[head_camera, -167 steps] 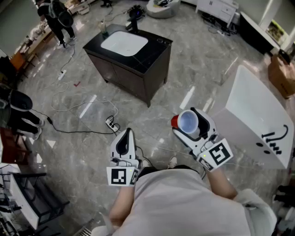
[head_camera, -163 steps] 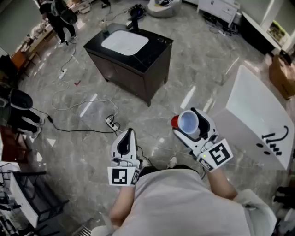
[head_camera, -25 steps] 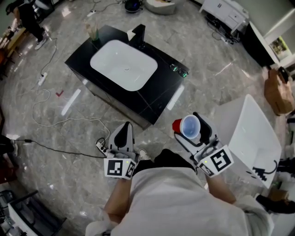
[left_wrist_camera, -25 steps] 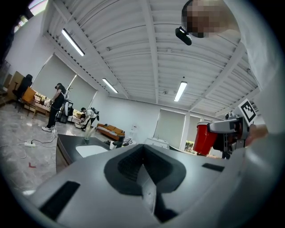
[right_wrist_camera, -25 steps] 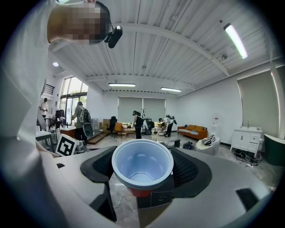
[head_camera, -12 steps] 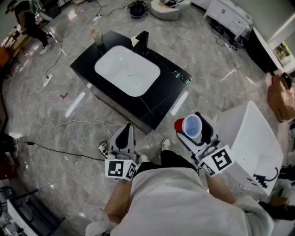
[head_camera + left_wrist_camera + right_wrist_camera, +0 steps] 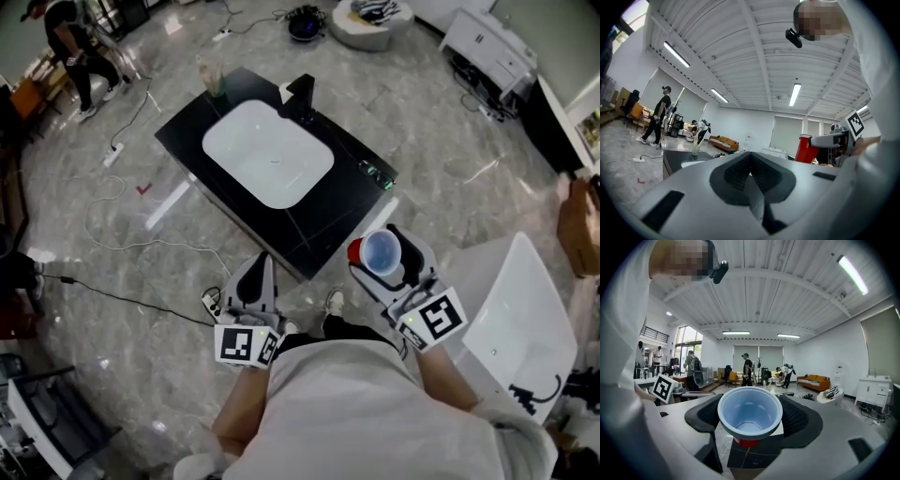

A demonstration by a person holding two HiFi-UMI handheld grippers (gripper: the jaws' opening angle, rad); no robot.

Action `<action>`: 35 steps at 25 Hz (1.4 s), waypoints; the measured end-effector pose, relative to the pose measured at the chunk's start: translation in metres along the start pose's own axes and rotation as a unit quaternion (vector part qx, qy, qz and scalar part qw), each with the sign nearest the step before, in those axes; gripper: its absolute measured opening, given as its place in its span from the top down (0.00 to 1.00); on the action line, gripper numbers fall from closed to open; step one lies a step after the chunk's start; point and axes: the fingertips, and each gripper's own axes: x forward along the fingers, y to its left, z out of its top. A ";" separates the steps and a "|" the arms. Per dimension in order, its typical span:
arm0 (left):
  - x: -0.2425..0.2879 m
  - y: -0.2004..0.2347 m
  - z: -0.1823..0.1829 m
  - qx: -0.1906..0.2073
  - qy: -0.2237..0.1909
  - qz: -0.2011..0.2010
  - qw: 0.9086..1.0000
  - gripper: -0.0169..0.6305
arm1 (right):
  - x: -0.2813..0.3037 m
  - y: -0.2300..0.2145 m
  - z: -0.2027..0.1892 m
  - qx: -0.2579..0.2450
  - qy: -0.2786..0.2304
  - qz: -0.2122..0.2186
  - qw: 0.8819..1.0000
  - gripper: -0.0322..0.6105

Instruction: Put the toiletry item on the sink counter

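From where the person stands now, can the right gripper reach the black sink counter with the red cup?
Probably yes. The right gripper, jaws shut on the red cup, hangs just off the sink counter's near edge; nothing stands between, and that corner is bare.

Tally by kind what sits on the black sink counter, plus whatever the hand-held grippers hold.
Red cup, in the right hand-held gripper: 1
Left hand-held gripper, shut, empty: 0
Clear tumbler: 1
Black faucet: 1
White basin: 1
Small white item by the faucet, unidentifiable: 1
Small dark item with green glints, unidentifiable: 1
Total: 6
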 end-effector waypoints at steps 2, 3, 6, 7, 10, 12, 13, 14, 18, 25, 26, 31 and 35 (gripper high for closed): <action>0.003 -0.003 0.002 0.006 -0.001 0.008 1.000 0.97 | 0.006 -0.005 -0.006 0.000 0.004 0.011 1.000 0.37; 0.004 -0.004 0.001 0.008 0.001 0.012 1.000 0.97 | 0.010 -0.008 -0.008 -0.001 0.006 0.016 1.000 0.37; 0.003 -0.006 -0.005 0.007 0.012 0.028 1.000 0.97 | 0.021 -0.018 -0.014 -0.008 0.012 0.030 0.999 0.37; 0.002 -0.006 -0.007 0.007 0.016 0.034 0.999 0.97 | 0.024 -0.021 -0.016 -0.010 0.013 0.035 0.999 0.37; -0.001 -0.006 -0.011 0.008 0.025 0.051 0.998 0.97 | 0.035 -0.028 -0.022 -0.011 0.014 0.045 0.999 0.37; -0.001 -0.006 -0.012 0.009 0.027 0.058 0.998 0.97 | 0.043 -0.033 -0.025 -0.014 0.015 0.052 0.998 0.37; 0.000 -0.007 -0.012 0.010 0.027 0.061 0.998 0.97 | 0.048 -0.036 -0.026 -0.017 0.016 0.054 0.998 0.37; 0.000 -0.007 -0.013 0.011 0.028 0.064 0.998 0.97 | 0.053 -0.039 -0.029 -0.020 0.017 0.056 0.998 0.37; -0.001 -0.007 -0.015 0.013 0.033 0.076 0.997 0.97 | 0.079 -0.051 -0.049 -0.031 0.036 0.056 0.997 0.37; -0.008 -0.004 -0.018 0.013 0.035 0.105 0.994 0.97 | 0.109 -0.071 -0.086 -0.037 0.069 0.063 0.995 0.37; -0.009 -0.004 -0.018 0.012 0.034 0.110 0.993 0.97 | 0.112 -0.073 -0.091 -0.037 0.073 0.063 0.995 0.37; -0.008 -0.009 -0.015 0.015 0.033 0.119 0.992 0.97 | 0.129 -0.090 -0.110 -0.034 0.085 0.058 0.994 0.37; -0.010 -0.008 -0.016 0.021 0.043 0.130 0.990 0.97 | 0.145 -0.098 -0.122 -0.017 0.088 0.055 0.994 0.37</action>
